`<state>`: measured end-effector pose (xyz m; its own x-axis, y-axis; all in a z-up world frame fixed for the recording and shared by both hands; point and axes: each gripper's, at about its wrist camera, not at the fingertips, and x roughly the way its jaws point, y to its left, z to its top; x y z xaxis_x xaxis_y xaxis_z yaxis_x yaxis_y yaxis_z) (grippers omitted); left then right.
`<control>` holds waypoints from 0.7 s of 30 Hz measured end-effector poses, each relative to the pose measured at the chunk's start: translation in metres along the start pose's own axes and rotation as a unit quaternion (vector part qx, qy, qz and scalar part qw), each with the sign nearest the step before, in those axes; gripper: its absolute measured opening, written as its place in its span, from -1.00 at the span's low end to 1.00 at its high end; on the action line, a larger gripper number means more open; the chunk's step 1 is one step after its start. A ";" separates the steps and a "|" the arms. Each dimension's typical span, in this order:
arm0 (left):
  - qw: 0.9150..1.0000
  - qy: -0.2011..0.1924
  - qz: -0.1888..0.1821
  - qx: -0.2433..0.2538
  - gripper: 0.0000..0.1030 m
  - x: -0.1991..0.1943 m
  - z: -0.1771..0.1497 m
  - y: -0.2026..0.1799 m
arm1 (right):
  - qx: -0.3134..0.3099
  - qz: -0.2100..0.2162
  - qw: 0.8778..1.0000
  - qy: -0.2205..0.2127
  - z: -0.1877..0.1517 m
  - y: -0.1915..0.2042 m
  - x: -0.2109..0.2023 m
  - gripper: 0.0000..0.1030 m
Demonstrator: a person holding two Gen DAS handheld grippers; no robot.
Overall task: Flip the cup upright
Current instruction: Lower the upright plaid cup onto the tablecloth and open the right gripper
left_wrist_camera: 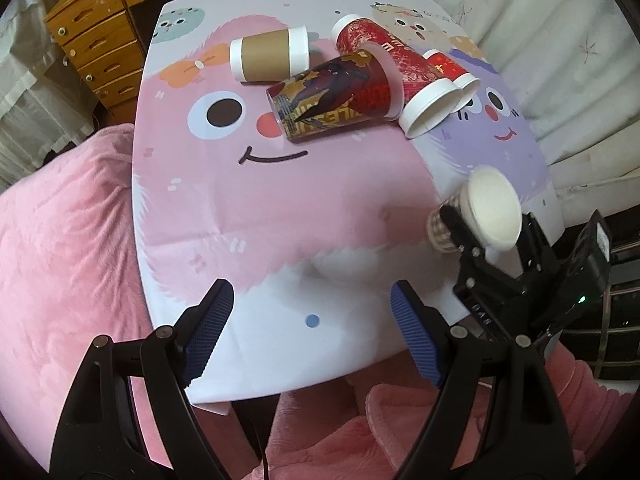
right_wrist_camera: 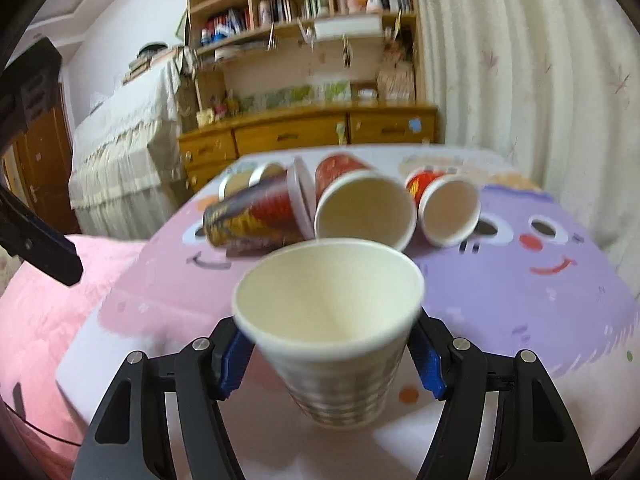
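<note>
My right gripper (right_wrist_camera: 328,356) is shut on a checked paper cup (right_wrist_camera: 332,320), held tilted above the table with its white mouth toward the camera. In the left wrist view this cup (left_wrist_camera: 476,212) hangs over the table's right edge in the right gripper (left_wrist_camera: 486,224). My left gripper (left_wrist_camera: 312,328) is open and empty above the table's near edge. Several cups lie on their sides at the far end: a brown-sleeved one (left_wrist_camera: 270,58), a dark printed one (left_wrist_camera: 332,94), a tall red one (left_wrist_camera: 394,68) and a small red one (left_wrist_camera: 454,70).
The table (left_wrist_camera: 240,220) has a pink and purple cartoon cloth. A pink blanket (left_wrist_camera: 60,240) lies left and near. A wooden drawer unit (left_wrist_camera: 96,36) stands at the back left, white curtains (left_wrist_camera: 560,40) at the right.
</note>
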<state>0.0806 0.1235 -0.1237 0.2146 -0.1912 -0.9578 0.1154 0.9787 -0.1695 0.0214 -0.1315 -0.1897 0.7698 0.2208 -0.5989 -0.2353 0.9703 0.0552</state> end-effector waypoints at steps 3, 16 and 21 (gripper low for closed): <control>1.000 0.008 -0.013 -0.013 0.53 0.002 -0.004 -0.006 | -0.009 0.004 0.999 0.032 -0.003 0.001 -0.002 0.67; 0.995 0.008 -0.028 -0.093 0.53 -0.017 -0.014 -0.034 | -0.038 0.090 0.959 0.267 0.003 -0.007 -0.023 0.90; 0.994 -0.015 -0.017 -0.108 0.53 -0.049 -0.014 -0.051 | -0.045 0.029 0.936 0.348 0.020 -0.027 -0.048 0.96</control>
<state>0.0510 0.0844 -0.0709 0.2433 -0.2225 -0.9441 -0.0866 0.9645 -0.2496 0.0027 -0.1660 -0.1471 0.1881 0.1245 -0.9742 -0.3384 0.9394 0.0547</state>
